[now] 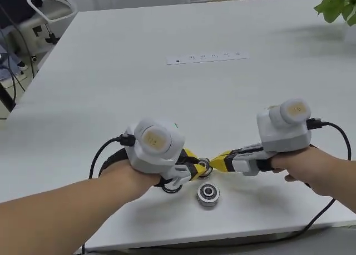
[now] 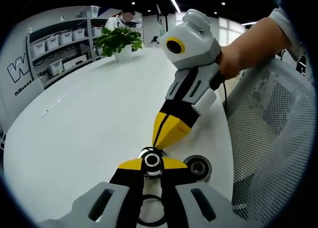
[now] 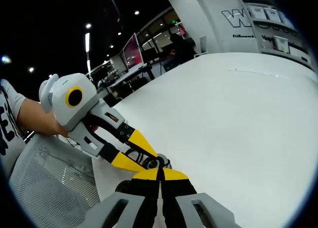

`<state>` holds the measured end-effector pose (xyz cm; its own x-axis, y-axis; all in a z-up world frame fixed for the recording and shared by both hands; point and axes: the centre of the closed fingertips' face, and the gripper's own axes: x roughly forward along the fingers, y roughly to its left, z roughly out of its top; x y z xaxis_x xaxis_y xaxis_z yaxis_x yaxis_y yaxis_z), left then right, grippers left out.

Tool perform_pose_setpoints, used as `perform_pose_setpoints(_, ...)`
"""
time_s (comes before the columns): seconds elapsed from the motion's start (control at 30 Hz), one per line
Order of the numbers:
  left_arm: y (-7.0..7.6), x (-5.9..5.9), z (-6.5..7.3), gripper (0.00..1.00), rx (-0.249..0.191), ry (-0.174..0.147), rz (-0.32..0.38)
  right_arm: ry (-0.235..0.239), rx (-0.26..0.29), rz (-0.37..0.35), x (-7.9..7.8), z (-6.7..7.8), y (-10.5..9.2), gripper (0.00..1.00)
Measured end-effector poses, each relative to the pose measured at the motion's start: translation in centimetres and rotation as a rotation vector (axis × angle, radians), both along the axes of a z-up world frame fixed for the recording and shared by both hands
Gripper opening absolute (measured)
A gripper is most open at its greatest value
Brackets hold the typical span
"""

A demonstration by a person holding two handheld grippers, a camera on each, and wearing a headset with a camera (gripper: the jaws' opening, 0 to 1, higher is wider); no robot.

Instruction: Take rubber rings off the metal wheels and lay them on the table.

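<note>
My left gripper (image 1: 196, 169) (image 2: 151, 163) is shut on a small metal wheel (image 1: 204, 166) (image 2: 152, 161) (image 3: 153, 162), held just above the white table (image 1: 167, 99). My right gripper (image 1: 213, 164) (image 3: 160, 172) (image 2: 159, 144) comes in from the other side. Its yellow tips are shut at the wheel's rim, where the black rubber ring (image 2: 145, 152) sits. A second metal wheel (image 1: 208, 193) (image 2: 197, 167) lies flat on the table near the front edge. A loose black rubber ring (image 1: 171, 186) (image 2: 149, 215) lies on the table under the left gripper.
A white power strip (image 1: 207, 58) lies flat mid-table. A green plant (image 1: 338, 5) (image 2: 115, 39) stands at the far right corner. Black cables (image 1: 103, 155) trail from both grippers toward the table's front edge. A mesh chair (image 2: 268, 133) is close behind the edge.
</note>
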<state>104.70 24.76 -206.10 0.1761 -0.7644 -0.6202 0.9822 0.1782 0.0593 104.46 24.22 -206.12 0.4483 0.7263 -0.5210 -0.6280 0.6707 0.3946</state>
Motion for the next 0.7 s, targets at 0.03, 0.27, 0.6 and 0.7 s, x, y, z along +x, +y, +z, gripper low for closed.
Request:
perform_pose_setpoints(0.03, 0.0, 0.0, 0.0, 0.07, 0.002, -0.001, -0.001, 0.0, 0.0, 0.001, 0.0, 0.0, 0.1, 0.0)
perform_pose_setpoints(0.27, -0.1, 0.0, 0.1, 0.07, 0.003, -0.005, -0.006, -0.055, 0.125, 0.043, -0.1, 2.2, 2.9, 0.0)
perform_pose_setpoints(0.6, 0.0, -0.1, 0.2, 0.07, -0.005, 0.001, 0.0, -0.063, 0.011, 0.045, -0.3, 1.1, 1.4, 0.0)
perform_pose_setpoints(0.7, 0.0, -0.1, 0.2, 0.07, -0.002, 0.008, 0.003, -0.061, -0.004, 0.041, -0.2, 0.8, 1.0, 0.0)
